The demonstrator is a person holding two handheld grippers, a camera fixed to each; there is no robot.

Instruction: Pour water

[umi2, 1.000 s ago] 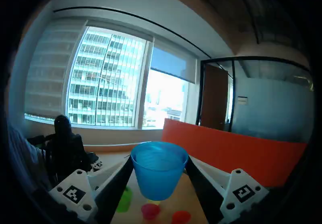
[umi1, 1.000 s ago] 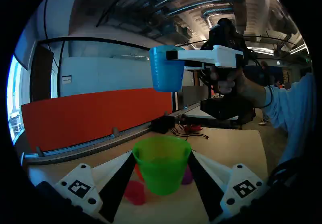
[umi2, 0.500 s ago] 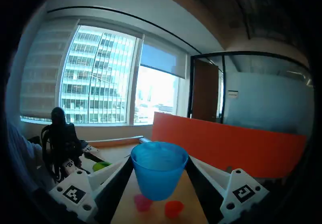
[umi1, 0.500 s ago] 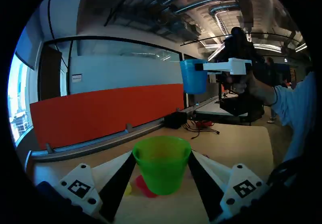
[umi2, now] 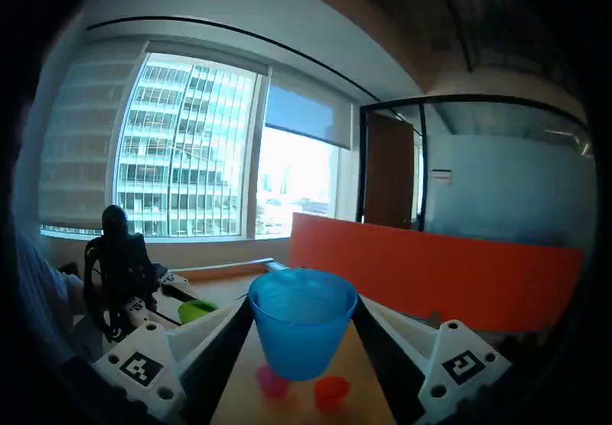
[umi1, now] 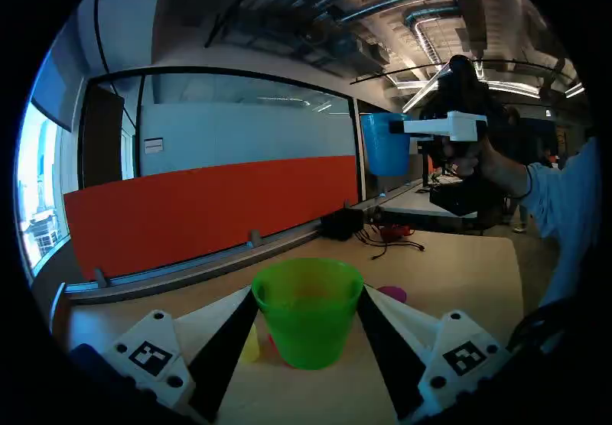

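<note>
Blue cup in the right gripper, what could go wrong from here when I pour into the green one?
1. The blue cup in the right gripper is held high and well apart from the green cup in the left gripper; tipping from there would likely spill on the table.
2. Each cup is pinched only at its sides, so it might slip when tilted.
3. Cables lie at the table's far edge and could get wet.

Your left tool (umi1: 307, 303): held level, both fingers pressed on the upright green cup (umi1: 308, 322). Your right tool (umi2: 303, 310): both fingers clamped on the upright blue cup (umi2: 303, 333). Left gripper view: your right hand (umi1: 468, 167) holds it raised well above the surface (umi1: 451, 264), its light sleeve (umi1: 564, 196) reaching toward it.
</note>
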